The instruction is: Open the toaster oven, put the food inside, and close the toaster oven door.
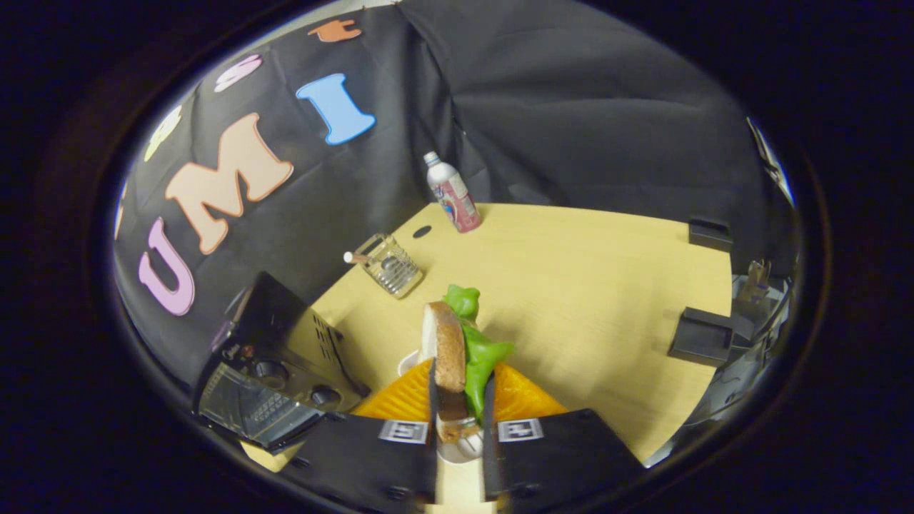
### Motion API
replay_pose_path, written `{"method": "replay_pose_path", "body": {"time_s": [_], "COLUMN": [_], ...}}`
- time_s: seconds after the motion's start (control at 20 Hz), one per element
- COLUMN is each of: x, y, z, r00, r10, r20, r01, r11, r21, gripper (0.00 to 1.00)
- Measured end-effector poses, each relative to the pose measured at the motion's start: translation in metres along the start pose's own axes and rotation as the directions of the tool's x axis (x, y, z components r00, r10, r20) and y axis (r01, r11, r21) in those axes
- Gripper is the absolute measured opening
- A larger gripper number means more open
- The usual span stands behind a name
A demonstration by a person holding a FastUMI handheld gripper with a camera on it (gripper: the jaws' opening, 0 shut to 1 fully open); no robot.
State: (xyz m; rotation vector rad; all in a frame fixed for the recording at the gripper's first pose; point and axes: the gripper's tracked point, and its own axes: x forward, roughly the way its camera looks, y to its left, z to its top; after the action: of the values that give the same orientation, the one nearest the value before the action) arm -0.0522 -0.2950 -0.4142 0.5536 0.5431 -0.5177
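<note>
A sandwich [455, 357] of brown-crusted bread and green lettuce is held upright, on edge, between the two black fingers of the gripper [460, 421], which are drawn in to a narrow gap and pressed against its two faces. The lettuce is seen bulging out above and beyond the fingertips. Beneath the sandwich, an orange ridged plate [521, 400] and part of a small white dish [408, 360] are seen on the pale wooden table [571, 285]. Whether the sandwich is clear of the plate or touching it cannot be told. The black toaster oven [275, 371] is placed to the left of the fingers, near them, its glass door closed and its knobs turned toward the camera. Farther out, a clear ribbed glass container [391, 265] is set beyond the oven, and a plastic bottle with a white cap [452, 193] is stood at the table's far edge, against the black cloth wall. Two black blocks [703, 334] are seen well apart, on the right side of the table.
</note>
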Motion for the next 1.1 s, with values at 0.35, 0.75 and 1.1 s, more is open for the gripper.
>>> {"method": "replay_pose_path", "body": {"time_s": [0.35,0.75,1.1], "x": [-0.028,-0.069,-0.105], "y": [0.024,0.069,0.114], "z": [0.034,0.013,-0.069], "r00": [0.991,0.983,0.965], "r10": [0.053,0.155,0.257], "r20": [0.12,0.095,-0.048], "r01": [-0.065,-0.171,-0.242], "r11": [0.993,0.964,0.947], "r21": [0.099,0.205,0.211], "gripper": [0.21,0.21,0.21]}}
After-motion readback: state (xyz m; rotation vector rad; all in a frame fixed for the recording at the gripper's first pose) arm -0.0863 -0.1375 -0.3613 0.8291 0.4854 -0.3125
